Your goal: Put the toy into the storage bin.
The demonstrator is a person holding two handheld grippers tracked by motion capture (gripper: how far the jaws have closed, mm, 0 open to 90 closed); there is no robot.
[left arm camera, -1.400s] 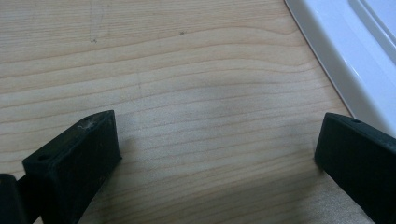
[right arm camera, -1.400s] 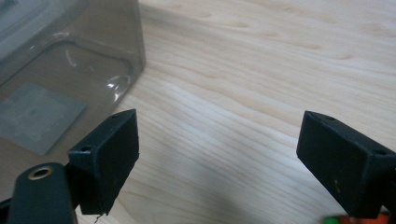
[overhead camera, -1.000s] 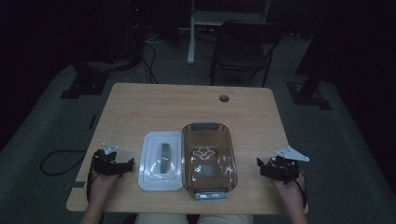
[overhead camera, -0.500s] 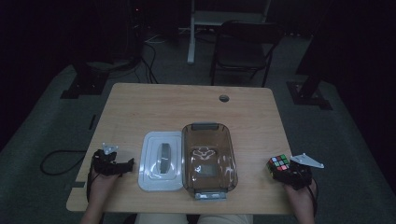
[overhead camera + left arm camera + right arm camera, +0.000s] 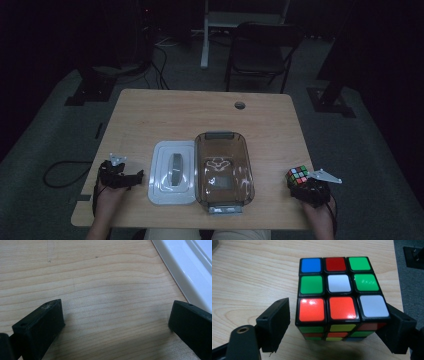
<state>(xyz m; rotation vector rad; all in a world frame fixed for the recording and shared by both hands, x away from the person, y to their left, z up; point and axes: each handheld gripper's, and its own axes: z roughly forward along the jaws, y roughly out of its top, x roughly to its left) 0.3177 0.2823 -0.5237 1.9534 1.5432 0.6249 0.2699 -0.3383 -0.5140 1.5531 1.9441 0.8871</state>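
clearly scrambled, glossy-stickered cube (image 5: 340, 298)

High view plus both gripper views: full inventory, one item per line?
Rubik's cube: 1, multicoloured, table's near right corner, between the right jaws.
Container: 1, clear brown, near centre of table.
Lid: 1, white with grey handle, flat beside the container's left.
Table: 1, light wood, with a round hole near its far edge.
Chair: 1, dark, beyond the table.
Left gripper: 1, black, near left, jaws wide apart over bare wood.
Right gripper: 1, black, jaws have just been closing around the cube; left jaw still shows a gap.
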